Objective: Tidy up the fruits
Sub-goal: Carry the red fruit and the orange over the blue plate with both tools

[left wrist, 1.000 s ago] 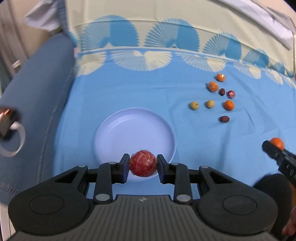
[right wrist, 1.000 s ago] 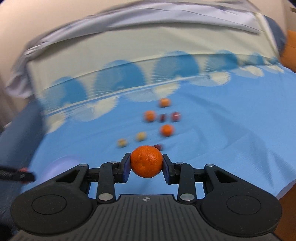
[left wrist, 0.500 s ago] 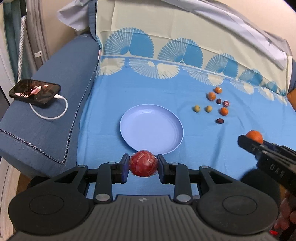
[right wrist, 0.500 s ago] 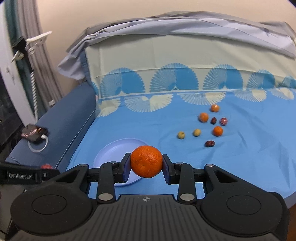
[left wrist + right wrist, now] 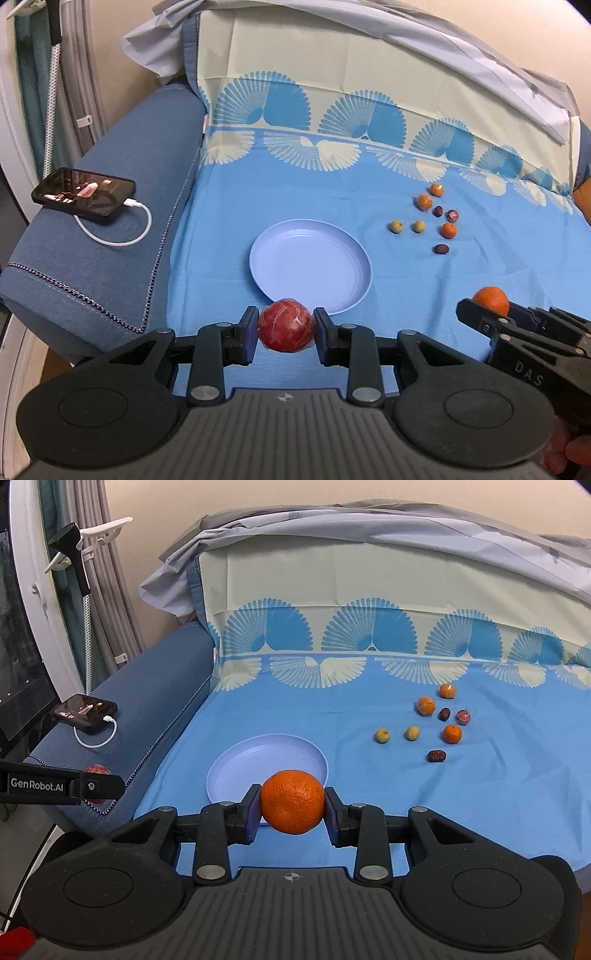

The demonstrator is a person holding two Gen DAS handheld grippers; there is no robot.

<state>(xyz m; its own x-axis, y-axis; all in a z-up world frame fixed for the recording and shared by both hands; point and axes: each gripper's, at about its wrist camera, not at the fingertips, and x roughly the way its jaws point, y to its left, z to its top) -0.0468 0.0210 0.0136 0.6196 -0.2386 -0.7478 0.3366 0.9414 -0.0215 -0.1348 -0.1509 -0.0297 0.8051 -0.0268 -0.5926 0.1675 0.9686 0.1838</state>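
Near plate (image 5: 364, 291): red fruit (image 5: 286, 325), orange (image 5: 292, 801) in fingers (image 5: 249, 334)

Both wrist cameras look forward and downward over their own fingers toward the plate (image 5: 356, 254), from the near edge of the blue sheet (image 5: 480, 794). The left view sits nearer, left of the right one. Both share the plate.
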